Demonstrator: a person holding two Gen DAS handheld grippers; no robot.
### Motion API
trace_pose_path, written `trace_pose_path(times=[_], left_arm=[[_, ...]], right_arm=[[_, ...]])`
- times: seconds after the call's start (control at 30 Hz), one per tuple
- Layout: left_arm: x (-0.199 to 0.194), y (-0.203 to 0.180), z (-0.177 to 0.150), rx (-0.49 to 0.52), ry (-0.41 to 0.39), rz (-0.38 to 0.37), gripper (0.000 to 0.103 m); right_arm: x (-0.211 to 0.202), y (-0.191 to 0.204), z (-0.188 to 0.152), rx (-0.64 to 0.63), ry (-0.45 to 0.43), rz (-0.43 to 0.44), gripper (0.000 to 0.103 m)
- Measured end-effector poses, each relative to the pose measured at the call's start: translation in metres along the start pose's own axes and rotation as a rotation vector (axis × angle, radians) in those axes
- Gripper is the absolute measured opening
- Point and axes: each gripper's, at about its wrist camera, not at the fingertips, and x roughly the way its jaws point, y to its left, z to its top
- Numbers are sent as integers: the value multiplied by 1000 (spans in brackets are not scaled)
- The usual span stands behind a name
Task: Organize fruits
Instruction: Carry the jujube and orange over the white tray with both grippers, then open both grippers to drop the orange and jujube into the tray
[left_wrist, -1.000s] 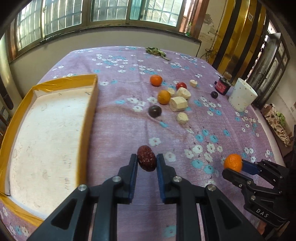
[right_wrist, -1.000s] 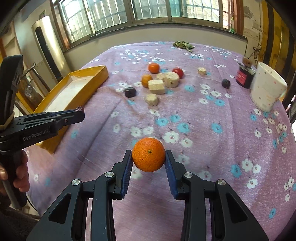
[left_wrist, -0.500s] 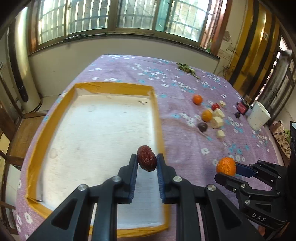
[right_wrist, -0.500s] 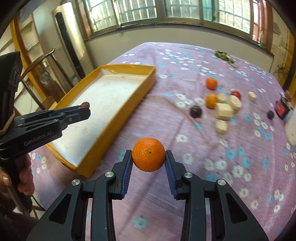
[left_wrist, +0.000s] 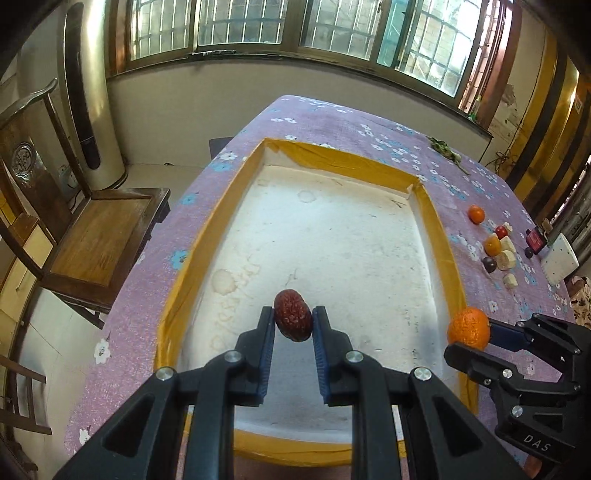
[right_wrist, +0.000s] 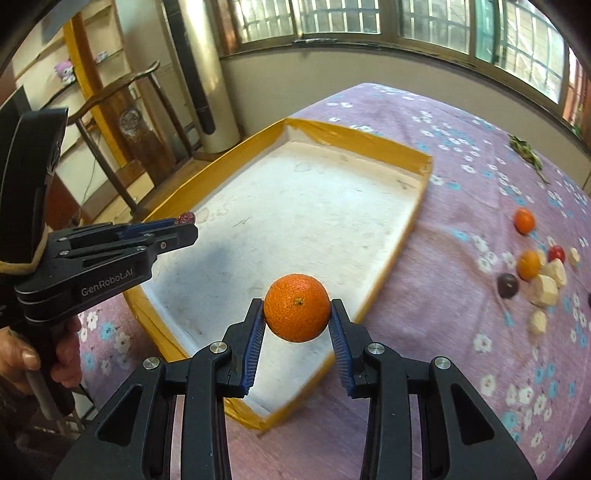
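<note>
A second ago both grippers hung over the purple flowered cloth, with the tray off to the side. Now both hang over the white-bottomed tray with yellow taped walls (left_wrist: 441, 236).

The left gripper (left_wrist: 293, 326) has its blue-padded fingers nearly closed and squeezes a dark red wrinkly date (left_wrist: 291, 314). The date is in the air over the near middle of the tray. The right gripper (right_wrist: 297, 319) has its fingers a bit wider and squeezes a round orange tangerine (right_wrist: 297, 312). The tangerine is in the air over the near right part of the tray, close to the right wall. Neither fruit has slipped in its grip since a second ago.

The tray sits on the purple flowered tablecloth (right_wrist: 461, 155). Its inside is bare, so nothing blocks the way down. A hand (right_wrist: 22, 360) holds the left gripper's handle.

Well to the right of the tray, a small pile waits on the cloth. I count two small orange tangerines (right_wrist: 524, 220), one red round fruit (right_wrist: 556, 253), one dark purple round fruit (right_wrist: 506, 285), and about five pale chunky pieces (right_wrist: 543, 290). Farther right are one more dark fruit (left_wrist: 529, 252), a small dark jar (left_wrist: 535, 239) and a white dotted cup (left_wrist: 558, 258). A few green leaves (right_wrist: 524, 151) lie at the far side. A brown wooden chair (left_wrist: 92, 229) stands left of the table.
</note>
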Motion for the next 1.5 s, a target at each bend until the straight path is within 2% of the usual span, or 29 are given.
trace_pose_path(times=[0.13,0.33,0.67,0.97,1.1,1.2,1.33,1.5], left_arm=[[8,8,-4,3,25,9,22],[18,9,-6,30,42,9,22],[28,8,-11,67,56,39,23],[23,7,-15,72,49,82,23],[19,8,-17,43,51,95,37],[13,6,-19,17,39,98,42],[4,-7,-20,37,5,128,59],[-5,-28,-18,79,-39,152,65]], right_arm=[[21,13,2,-24,33,4,34],[37,13,1,-13,74,-7,34],[35,17,-2,-26,70,-37,34],[15,17,-12,-19,42,-52,35],[-3,13,-18,0,13,-55,36],[-16,10,-22,14,-13,-42,36],[-30,5,-29,20,-35,-66,43],[-44,-18,-45,82,-42,-77,43]])
